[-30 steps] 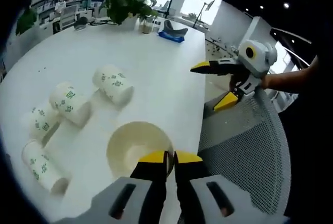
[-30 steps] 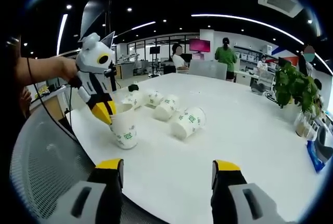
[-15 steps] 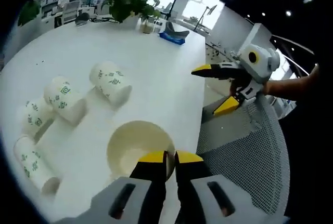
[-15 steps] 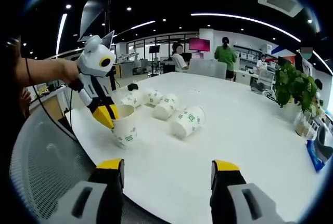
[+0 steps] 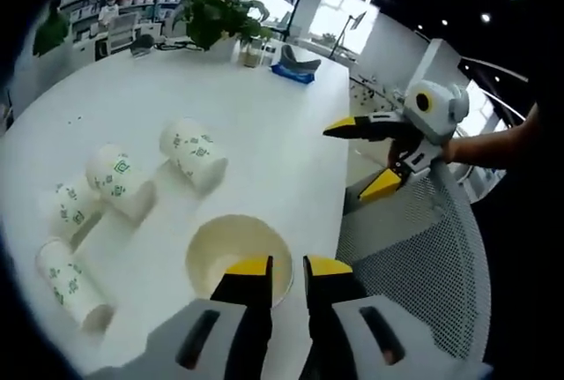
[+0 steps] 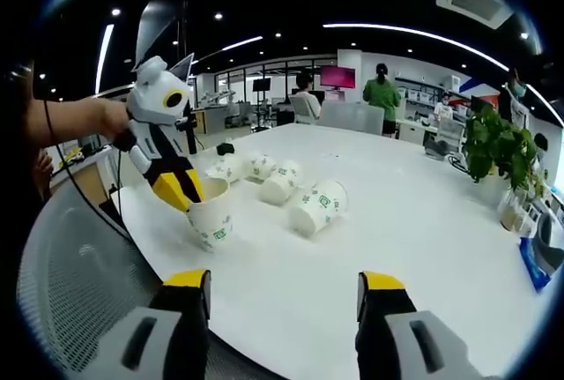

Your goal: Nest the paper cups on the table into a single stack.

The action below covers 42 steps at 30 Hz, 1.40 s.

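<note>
- While we grip the upright paper cup (image 5: 236, 255) by its near rim with the left gripper (image 5: 287, 267), jaws pinched narrow on the wall, it stands at the table's (image 5: 264, 124) near edge, mouth up, ready to receive others.
- Our right gripper (image 6: 284, 290) hangs wide and holds nothing, off the table edge, free to fetch a cup.
- Four more cups lie on their sides farther in; the nearest lying cup (image 6: 318, 206) looks reachable.
- A mesh chair back (image 5: 414, 248) sits just beside the edge, and a potted plant (image 6: 498, 152) stands far right, well apart.
</note>
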Available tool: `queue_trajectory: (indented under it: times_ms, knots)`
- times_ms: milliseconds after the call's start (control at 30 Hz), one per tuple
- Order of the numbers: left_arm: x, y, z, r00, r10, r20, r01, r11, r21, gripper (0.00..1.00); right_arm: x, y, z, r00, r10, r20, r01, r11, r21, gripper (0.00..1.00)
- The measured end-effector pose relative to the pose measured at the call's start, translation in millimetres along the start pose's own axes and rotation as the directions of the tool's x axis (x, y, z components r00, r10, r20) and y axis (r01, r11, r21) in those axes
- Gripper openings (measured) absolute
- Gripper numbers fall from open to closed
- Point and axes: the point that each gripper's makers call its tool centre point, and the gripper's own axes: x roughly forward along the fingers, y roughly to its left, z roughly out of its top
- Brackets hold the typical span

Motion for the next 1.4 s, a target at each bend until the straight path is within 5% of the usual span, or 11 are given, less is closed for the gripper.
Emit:
queue_trajectory:
  times_ms: [367,900,1100,1400]
  knots:
    - [-14,6.5,7.7,0.999,0.024,0.030,-0.025,0.999,0.029,0.14,-1,4,2.0,1.000,0.003,0.000,-0.003,1.000,0.002,0.66]
    - [-38,50.8,2.1,0.989,0.135,0.062,-0.135,0.991,-0.002,0.16,-1,4,0.8,1.000,0.006,-0.008,-0.006,1.000,0.007,0.65]
    - [-49,78.8,-6.5,0.971,0.229,0.068,-0.227,0.973,-0.046,0.22,0,3,-1.9,1.000,0.010,-0.014,-0.010,1.000,0.006,0.65]
    - [-70,116.2,-19.9,0.920,0.383,0.088,-0.368,0.918,-0.147,0.34,1,2,-4.6,1.000,0.014,-0.026,-0.014,1.000,0.006,0.64]
